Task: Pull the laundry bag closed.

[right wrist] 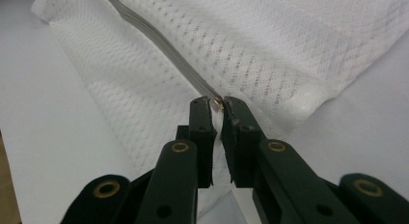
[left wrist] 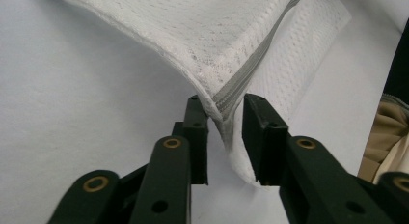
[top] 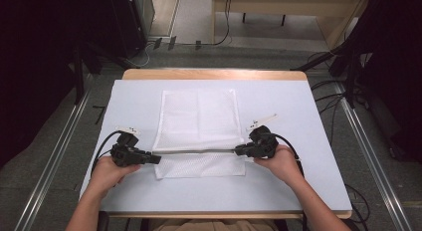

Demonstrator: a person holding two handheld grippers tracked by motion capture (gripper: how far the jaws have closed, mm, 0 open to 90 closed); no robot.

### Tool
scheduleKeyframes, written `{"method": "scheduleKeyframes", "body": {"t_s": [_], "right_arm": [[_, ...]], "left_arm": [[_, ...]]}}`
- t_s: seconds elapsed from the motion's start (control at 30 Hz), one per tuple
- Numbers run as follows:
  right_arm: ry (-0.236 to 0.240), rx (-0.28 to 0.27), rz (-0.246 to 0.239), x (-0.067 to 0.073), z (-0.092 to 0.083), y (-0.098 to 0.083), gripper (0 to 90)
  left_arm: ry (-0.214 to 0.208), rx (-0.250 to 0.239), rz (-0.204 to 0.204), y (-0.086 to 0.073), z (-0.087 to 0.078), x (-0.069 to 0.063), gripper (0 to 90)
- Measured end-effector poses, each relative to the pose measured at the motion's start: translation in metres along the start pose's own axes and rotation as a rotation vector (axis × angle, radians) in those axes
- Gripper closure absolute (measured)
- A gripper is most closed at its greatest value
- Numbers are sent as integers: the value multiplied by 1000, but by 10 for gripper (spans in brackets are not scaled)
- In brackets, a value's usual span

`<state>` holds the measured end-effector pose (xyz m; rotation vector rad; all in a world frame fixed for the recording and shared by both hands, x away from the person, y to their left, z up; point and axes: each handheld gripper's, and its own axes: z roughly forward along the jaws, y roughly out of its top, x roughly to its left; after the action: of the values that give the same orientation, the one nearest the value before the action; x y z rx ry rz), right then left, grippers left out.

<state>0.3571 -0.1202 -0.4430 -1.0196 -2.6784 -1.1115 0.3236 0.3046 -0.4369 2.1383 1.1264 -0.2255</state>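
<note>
Around the table (top: 298, 191) it is mostly dark: black stands and equipment on both sides, cables trailing over the grey floor (top: 45, 161), metal rails (top: 54, 161) running along each side, and a pale wooden bench (top: 278, 4) at the far end. Nothing lies between the two hands. The tabletop itself is covered with a white sheet, its wooden edge showing at the far side.

A white mesh laundry bag (top: 199, 116) lies flat in the middle, its grey zipper (top: 199, 152) stretched taut in a line across its near part. The left gripper (top: 155, 159) pinches the bag's left edge at the zipper end, cloth bunched between jaws that stand a little apart. The right gripper (top: 237, 151) is clamped on the other zipper end, its jaws nearly together on the fabric.
</note>
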Motion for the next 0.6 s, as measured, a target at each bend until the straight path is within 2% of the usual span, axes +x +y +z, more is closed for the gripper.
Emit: {"method": "scheduleKeyframes", "body": {"t_s": [0.03, 0.17, 0.27, 0.43, 0.6], "right_arm": [[-3, 0, -2, 1, 0, 0, 822], [-10, -15, -15, 1, -1, 1, 782], [-27, -33, -15, 1, -3, 1, 706], [-66, -80, -40, -2, -6, 0, 523], [-93, -119, -53, -5, -9, -1, 431]], "left_arm": [[-1, 0, -9, 0, 0, 0, 660], [14, -13, -1, 0, 0, 1, 574], [32, -41, -4, 1, -2, 0, 511], [76, -92, 19, 2, -5, 0, 415], [113, -110, 26, 2, -8, 2, 362]]}}
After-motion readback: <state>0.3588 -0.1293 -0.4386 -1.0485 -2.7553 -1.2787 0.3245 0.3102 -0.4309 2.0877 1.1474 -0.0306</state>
